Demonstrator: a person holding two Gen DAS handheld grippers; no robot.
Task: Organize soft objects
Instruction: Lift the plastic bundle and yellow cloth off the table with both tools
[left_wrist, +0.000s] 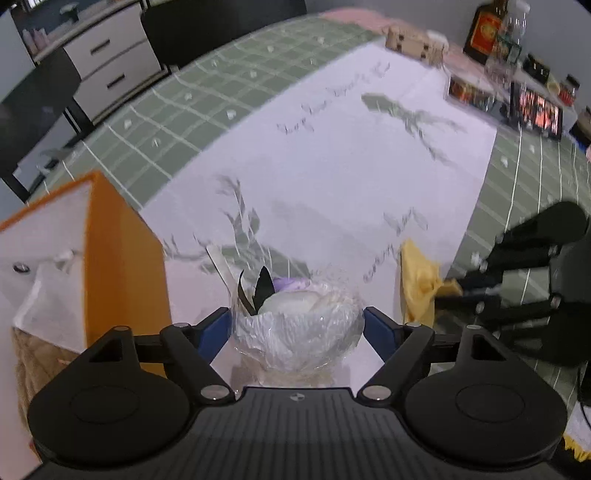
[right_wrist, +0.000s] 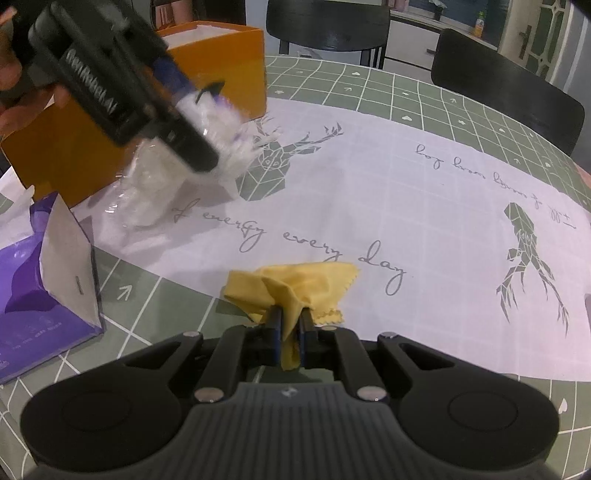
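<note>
Covering most of what I see is a table (right_wrist: 480, 88) under a green grid-lined cloth, with a pale mat (left_wrist: 332, 177) printed with geometric deer and looping script laid across its middle. Black chairs (right_wrist: 509, 88) stand along the far edge. At my left side an orange box (left_wrist: 122, 258) stands open-topped on the mat, white paper lining its inside. Nearer the right camera, a purple tissue box (right_wrist: 40, 280) lies on the green cloth, a grey flap of card lifted from its top. A hand (right_wrist: 14, 85) shows at the upper left corner of the right view, gripping the body of my left tool.

My left gripper (left_wrist: 297, 325) points steeply down just beside the orange box, its blue pads (left_wrist: 218, 328) spread wide. Between them sits a clear plastic bag of soft white items (left_wrist: 299, 325), crumpled, with a bit of lilac and a black tag showing at its top. The pads flank the bag on either side; whether they touch the plastic I cannot tell, and the blur in the right view does not settle it either.

My right gripper (right_wrist: 290, 328) is nearly closed, its two fingers pinching a fold of a yellow cloth (right_wrist: 295, 284). The cloth bunches up ahead of the fingertips and rests at the border where the pale mat meets the green cloth, with a strip of it hanging back between the fingers.
</note>
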